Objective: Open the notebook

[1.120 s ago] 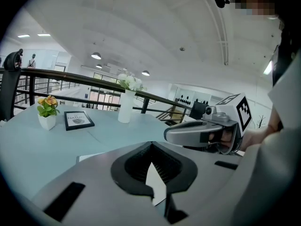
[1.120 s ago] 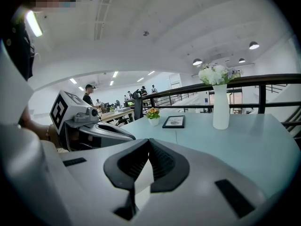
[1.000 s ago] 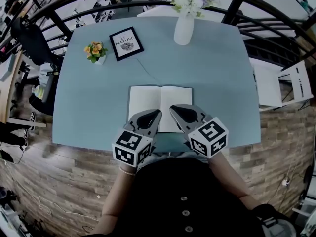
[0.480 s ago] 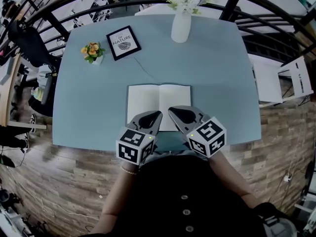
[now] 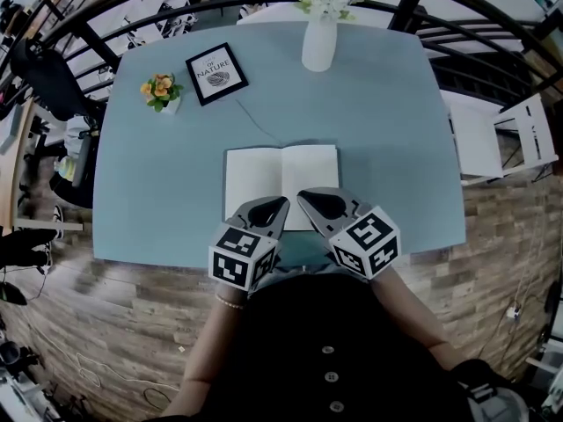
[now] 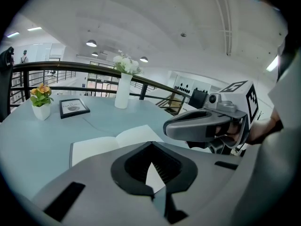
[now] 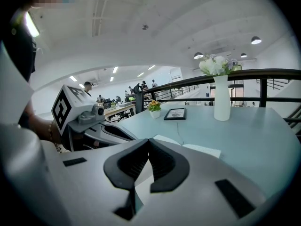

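The notebook (image 5: pixel 281 176) lies open and flat on the blue table (image 5: pixel 158 200), both white pages showing. My left gripper (image 5: pixel 280 202) hovers shut and empty over the lower part of the left page near the spine. Beside it, my right gripper (image 5: pixel 303 196) is also shut and empty over the near edge of the right page. In the left gripper view the left gripper (image 6: pixel 151 145) points at the notebook (image 6: pixel 103 145), with the right gripper (image 6: pixel 197 126) alongside. In the right gripper view the right gripper (image 7: pixel 149 141) stands over the notebook (image 7: pixel 200 149).
A white vase (image 5: pixel 318 44) with flowers stands at the table's far edge. A framed picture (image 5: pixel 216 74) and a small flower pot (image 5: pixel 161 92) sit at the far left. A black railing (image 5: pixel 106 33) runs behind the table, and a white chair (image 5: pixel 526 139) stands at the right.
The left gripper has sunk a little toward the page. The right gripper has barely moved, both stay shut, and the notebook lies open as before.
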{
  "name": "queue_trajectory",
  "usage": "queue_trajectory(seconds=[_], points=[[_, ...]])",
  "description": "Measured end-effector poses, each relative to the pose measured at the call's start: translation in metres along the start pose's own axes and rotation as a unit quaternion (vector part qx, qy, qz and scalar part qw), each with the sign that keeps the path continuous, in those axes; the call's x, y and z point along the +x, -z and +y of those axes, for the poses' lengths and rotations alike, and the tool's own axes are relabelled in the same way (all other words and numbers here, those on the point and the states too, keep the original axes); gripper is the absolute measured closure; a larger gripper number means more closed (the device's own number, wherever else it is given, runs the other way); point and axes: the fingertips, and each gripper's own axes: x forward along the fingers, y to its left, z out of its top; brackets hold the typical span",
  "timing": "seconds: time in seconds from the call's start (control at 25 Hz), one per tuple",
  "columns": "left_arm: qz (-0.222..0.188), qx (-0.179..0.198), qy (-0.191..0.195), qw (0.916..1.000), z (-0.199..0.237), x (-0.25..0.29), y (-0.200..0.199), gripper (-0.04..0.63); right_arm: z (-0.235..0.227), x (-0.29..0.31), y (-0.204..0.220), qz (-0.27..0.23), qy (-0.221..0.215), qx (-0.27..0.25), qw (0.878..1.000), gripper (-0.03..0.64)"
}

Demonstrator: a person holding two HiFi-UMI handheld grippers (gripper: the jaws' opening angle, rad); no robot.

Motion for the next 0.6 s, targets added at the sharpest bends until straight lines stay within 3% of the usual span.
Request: queue_trajectory(seconds=[0.2,0.36,0.6], points=[[-0.003,0.017,-0.008,0.9998,0.0054,0.0024,0.0016,0.578,-0.0023,0.0012,0.0017,0.005,0.005,-0.004,1.000,0.611],[0.001,0.001,0.005,1.0000,-0.0024,0.0004,-0.0008,0.578,-0.0015,0.0009,0.0023,0.007,0.006,-0.005,1.000,0.611],[-0.006,0.007,0.000,1.0000,0.0009,-0.0016,-0.0019,0.578,0.0019,0.0035,0.0038,0.012,0.000,-0.009,1.000,0.612]])
